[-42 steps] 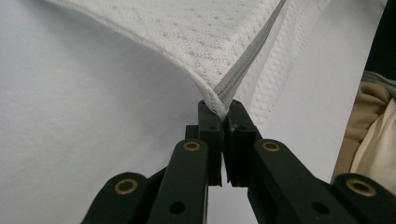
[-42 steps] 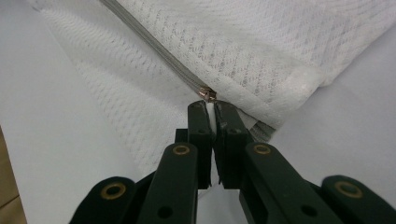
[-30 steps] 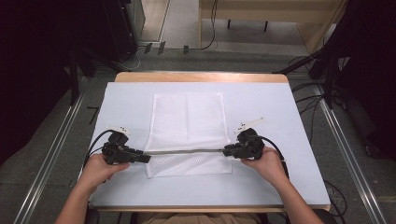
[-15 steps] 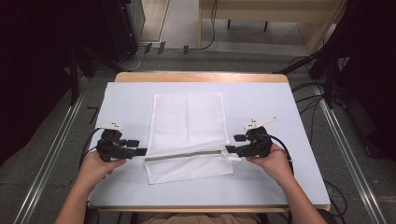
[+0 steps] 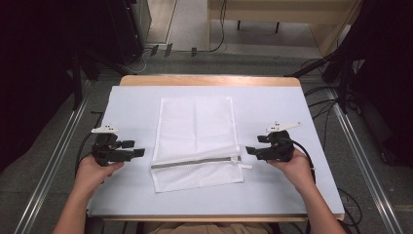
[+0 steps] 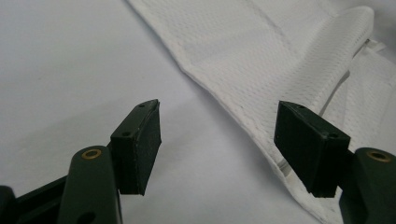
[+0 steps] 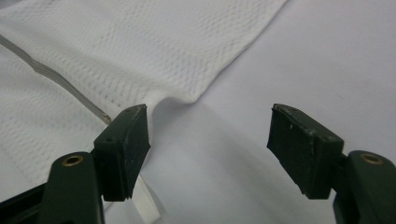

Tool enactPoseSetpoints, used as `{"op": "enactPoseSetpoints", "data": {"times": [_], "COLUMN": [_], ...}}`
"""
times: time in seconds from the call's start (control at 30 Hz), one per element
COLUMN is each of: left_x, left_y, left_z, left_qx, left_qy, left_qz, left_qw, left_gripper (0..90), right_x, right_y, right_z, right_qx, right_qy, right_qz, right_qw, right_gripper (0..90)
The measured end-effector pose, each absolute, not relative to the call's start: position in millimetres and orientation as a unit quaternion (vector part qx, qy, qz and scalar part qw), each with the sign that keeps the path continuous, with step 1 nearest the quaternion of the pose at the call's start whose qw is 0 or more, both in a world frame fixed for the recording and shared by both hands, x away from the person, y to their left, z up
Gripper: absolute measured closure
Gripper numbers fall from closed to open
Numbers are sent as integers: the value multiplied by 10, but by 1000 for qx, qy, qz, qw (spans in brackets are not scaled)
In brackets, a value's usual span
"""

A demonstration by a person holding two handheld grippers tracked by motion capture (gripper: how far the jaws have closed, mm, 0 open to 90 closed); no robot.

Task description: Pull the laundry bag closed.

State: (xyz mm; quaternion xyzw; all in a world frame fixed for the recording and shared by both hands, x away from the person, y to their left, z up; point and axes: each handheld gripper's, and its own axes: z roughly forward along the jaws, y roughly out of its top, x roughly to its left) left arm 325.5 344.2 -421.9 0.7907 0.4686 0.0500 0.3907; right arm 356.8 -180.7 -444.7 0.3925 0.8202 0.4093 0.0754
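White mesh bag lies folded, flat mid-table.

No words, numbers, brand marks or signs could be read anywhere. The white mesh bag carried no printed label that showed, and the pale cover on the table was plain. The black jaws of the left gripper and the right gripper bore only small brass screws, without any lettering.

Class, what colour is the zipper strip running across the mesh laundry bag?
Grey, against the white mesh laundry bag; the zipper strip shows best in the high view.
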Motion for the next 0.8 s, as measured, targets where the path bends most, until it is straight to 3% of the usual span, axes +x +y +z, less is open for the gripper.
{"op": "enactPoseSetpoints", "data": {"times": [0.8], "left_x": [3324], "left_y": [3670], "left_z": [-4311], "left_qx": [776], "left_qy": [501], "left_qz": [70], "left_qw": [376], "left_gripper": [299], "right_x": [3739], "right_y": [-2098], "right_z": [-4553], "right_qx": [447], "right_qy": [791], "right_qz": [399], "right_qw": [127], "right_gripper": [289]}}
